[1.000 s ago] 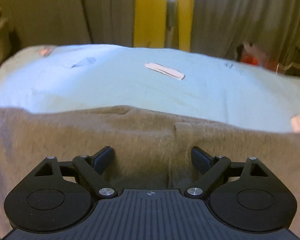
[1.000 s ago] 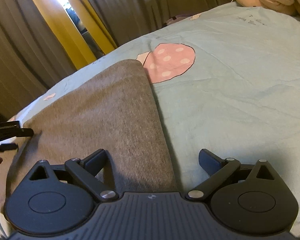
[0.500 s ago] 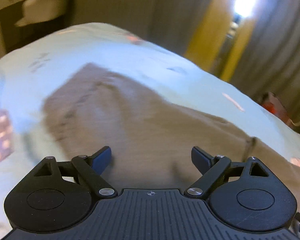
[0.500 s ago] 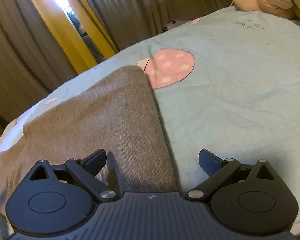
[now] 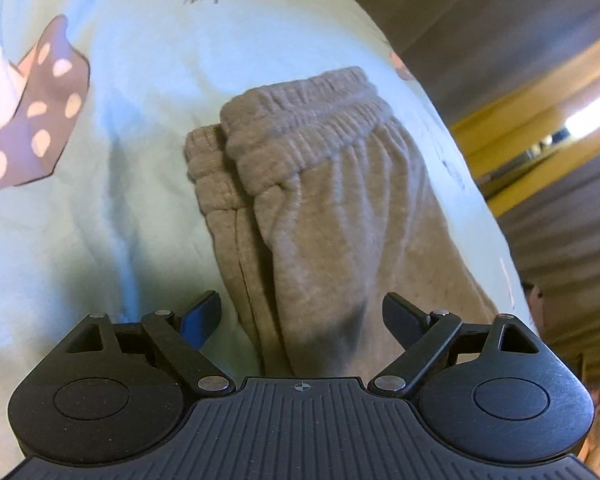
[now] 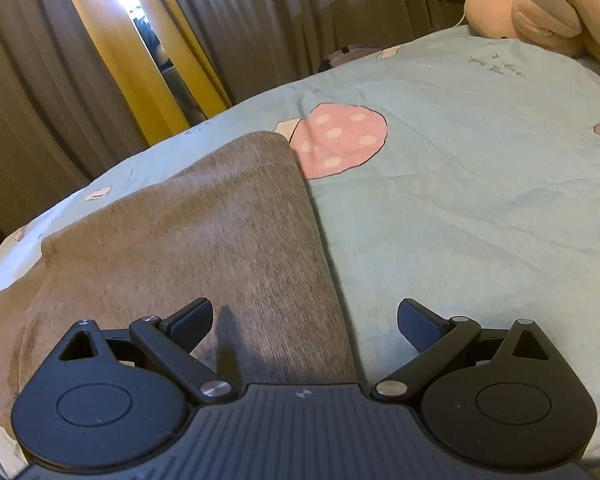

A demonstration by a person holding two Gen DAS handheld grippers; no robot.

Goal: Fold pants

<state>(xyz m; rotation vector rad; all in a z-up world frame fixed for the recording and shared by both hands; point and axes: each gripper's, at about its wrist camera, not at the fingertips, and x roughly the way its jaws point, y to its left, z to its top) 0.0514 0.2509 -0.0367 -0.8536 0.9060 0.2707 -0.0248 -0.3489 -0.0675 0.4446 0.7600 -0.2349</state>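
Grey-brown sweatpants point(image 5: 332, 216) lie folded on a light blue bedsheet point(image 5: 140, 128). In the left wrist view the ribbed elastic waistband point(image 5: 300, 120) is at the far end, with a ribbed cuff point(image 5: 208, 168) sticking out beside it. My left gripper point(image 5: 300, 314) is open and empty, hovering over the near part of the pants. In the right wrist view the pants point(image 6: 204, 248) show as a smooth folded panel. My right gripper point(image 6: 304, 320) is open and empty above the panel's right edge.
The sheet point(image 6: 460, 184) has a pink dotted mushroom print point(image 6: 340, 140) beside the pants. A peach plush toy point(image 6: 540, 12) lies at the far right. Grey and yellow curtains point(image 6: 120, 60) hang behind the bed.
The left gripper has swung round from facing the curtains across the pants to looking along them at the waistband. The right gripper has barely moved, and both stay open.
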